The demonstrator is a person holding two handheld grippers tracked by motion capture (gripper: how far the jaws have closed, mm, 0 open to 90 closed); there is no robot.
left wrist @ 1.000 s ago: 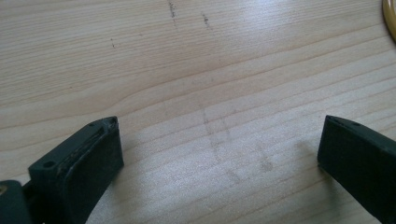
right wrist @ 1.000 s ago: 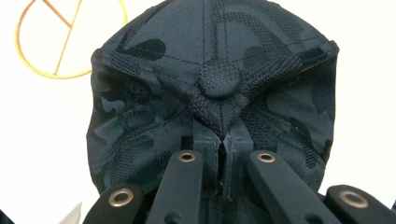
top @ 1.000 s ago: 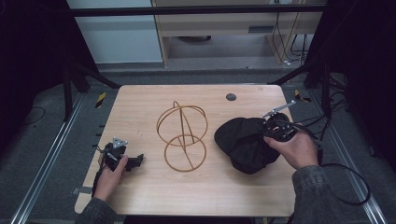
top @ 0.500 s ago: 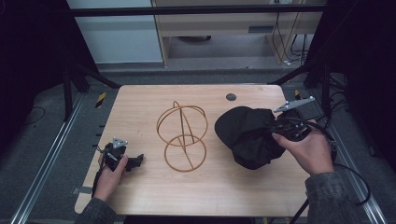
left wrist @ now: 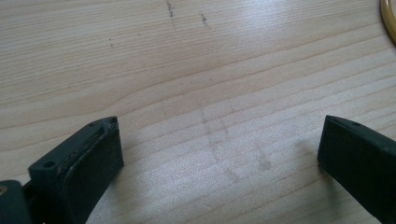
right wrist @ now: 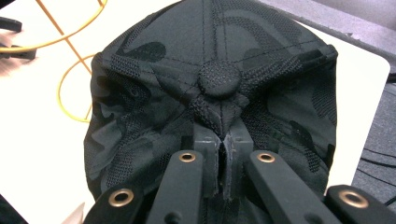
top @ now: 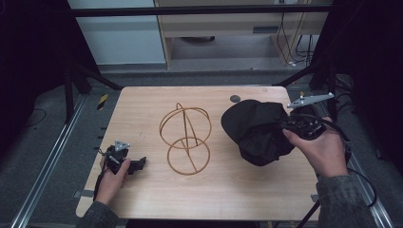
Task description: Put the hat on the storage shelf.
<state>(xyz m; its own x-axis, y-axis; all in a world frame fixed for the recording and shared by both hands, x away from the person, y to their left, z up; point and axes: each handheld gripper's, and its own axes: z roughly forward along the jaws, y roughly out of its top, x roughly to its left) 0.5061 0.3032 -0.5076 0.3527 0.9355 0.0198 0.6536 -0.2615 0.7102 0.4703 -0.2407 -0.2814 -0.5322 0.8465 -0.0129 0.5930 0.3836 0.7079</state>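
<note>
Landmark: gold wire stand (top: 185, 140), two hoops joined by upright rods, standing near the middle of the wooden table (top: 142, 102).

Black camo baseball cap (top: 259, 130) sits to the right of the stand, near it but apart, bunched up. In the right gripper view the cap's crown faces the camera, top button (right wrist: 219, 79) in the centre, fabric puckered just below it.

Right gripper (top: 287, 127) on the far side of the cap from the stand, held in the person's right hand (top: 321, 149). Jaws pinched tight together on a fold of cap fabric (right wrist: 223, 140) just under the button; grip looks firm. Grey three-cornered plate on top of the gripper.

Left gripper (top: 140, 165) to the left of the stand and nearer the person, close to the stand's lower hoop, held in the left hand (top: 111, 178). Jaws spread wide, nothing between them, bare wood grain beneath. Edge of the gold hoop (left wrist: 388, 18) at the top right corner of the left gripper view.

Small dark round disc (top: 235, 99) beyond the stand, towards the table's far edge.
</note>
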